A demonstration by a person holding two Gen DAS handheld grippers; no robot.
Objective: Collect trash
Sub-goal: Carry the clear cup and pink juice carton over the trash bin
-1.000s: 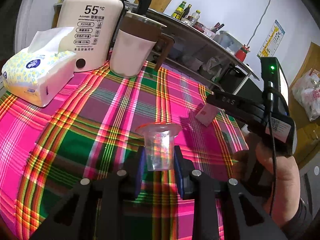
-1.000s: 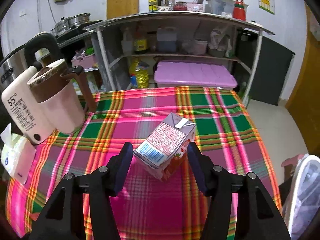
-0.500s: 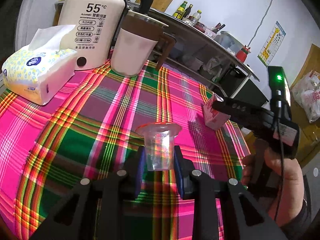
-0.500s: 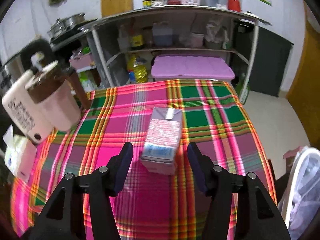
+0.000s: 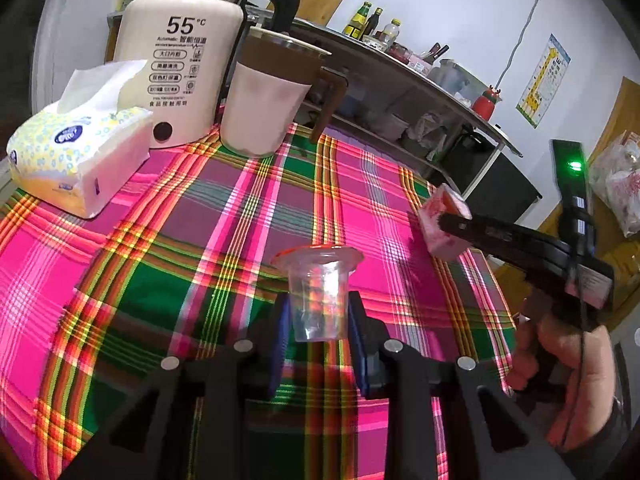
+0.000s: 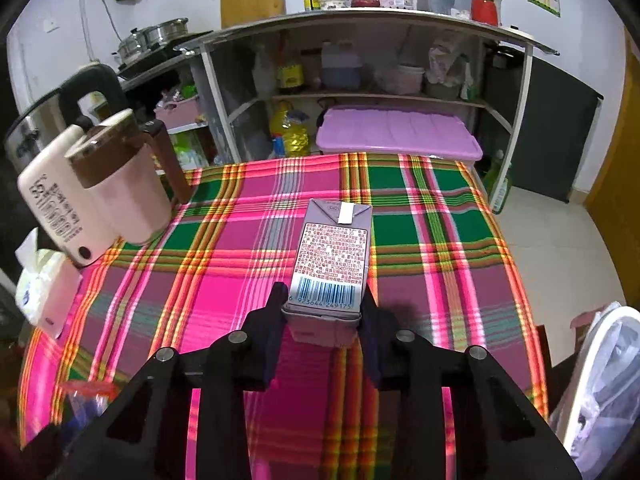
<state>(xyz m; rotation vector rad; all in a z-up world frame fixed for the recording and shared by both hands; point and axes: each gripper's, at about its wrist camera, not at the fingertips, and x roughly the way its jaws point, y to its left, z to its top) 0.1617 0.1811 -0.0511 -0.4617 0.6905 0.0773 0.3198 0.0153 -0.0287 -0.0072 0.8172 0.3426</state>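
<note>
A clear plastic cup (image 5: 318, 300) with a red rim stands upright between the pads of my left gripper (image 5: 318, 322), which is shut on it just above the plaid tablecloth (image 5: 200, 240). A pink and grey milk carton (image 6: 332, 256) lies on its side with its barcode end toward me. My right gripper (image 6: 323, 310) has its jaws closing on that end, and both pads touch the carton's sides. The left wrist view shows the carton (image 5: 444, 220) at the tip of the right gripper (image 5: 460, 224), held by a person's hand (image 5: 560, 360).
A white kettle (image 5: 176, 76), a pink jug (image 5: 264, 108) and a tissue pack (image 5: 76, 152) stand at the table's far left. A white bin (image 6: 596, 380) lined with a bag sits beside the table's right edge. Behind the table are a metal shelf (image 6: 360, 20) and a purple box (image 6: 396, 132).
My right gripper moved forward around the carton and its jaws narrowed onto the carton's barcode end; the carton now lies in line with the fingers. The left gripper and cup stayed still.
</note>
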